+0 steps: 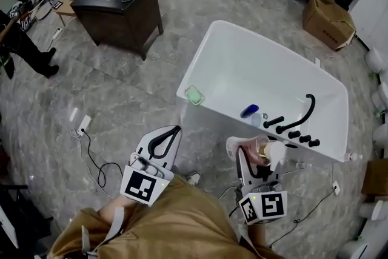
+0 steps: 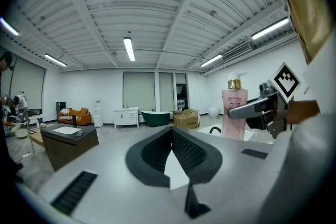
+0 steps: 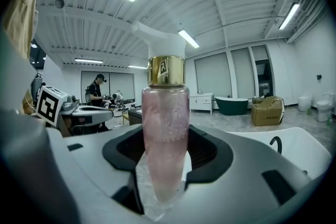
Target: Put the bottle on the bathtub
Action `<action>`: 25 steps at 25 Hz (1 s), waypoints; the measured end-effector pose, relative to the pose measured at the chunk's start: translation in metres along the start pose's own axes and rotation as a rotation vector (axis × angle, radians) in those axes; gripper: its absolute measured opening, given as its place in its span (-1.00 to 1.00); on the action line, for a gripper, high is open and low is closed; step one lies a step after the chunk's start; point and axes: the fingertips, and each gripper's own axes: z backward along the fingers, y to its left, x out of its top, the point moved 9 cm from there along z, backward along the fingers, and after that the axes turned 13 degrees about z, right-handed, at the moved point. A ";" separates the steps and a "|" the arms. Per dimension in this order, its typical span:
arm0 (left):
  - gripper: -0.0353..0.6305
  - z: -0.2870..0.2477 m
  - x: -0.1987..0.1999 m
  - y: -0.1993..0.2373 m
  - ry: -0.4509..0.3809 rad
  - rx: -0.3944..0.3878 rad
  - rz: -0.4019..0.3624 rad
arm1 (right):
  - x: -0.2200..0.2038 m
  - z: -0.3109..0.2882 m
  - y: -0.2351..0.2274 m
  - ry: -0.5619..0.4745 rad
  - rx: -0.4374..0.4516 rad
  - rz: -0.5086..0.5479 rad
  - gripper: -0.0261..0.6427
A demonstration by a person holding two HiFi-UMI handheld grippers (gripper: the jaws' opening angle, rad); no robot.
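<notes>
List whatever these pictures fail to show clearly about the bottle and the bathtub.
- Base of the pink pump bottle with gold collar: buried in the right claw, right gripper view.
- Its label print: too small to read, left gripper view.
- On the white bathtub rim, the small blue thing and the small green thing: too small to identify, head view.

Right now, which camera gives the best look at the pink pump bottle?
The right gripper view: the pink pump bottle stands upright and centred, clamped in the right gripper, gold collar and white pump clear. The head view shows it small from above, near the bathtub. The left gripper view shows its upper part, far off.
</notes>
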 end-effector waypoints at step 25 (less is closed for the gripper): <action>-0.88 -0.127 -0.027 0.105 0.166 -0.125 0.045 | -0.034 -0.153 -0.035 0.121 -0.126 0.050 -0.23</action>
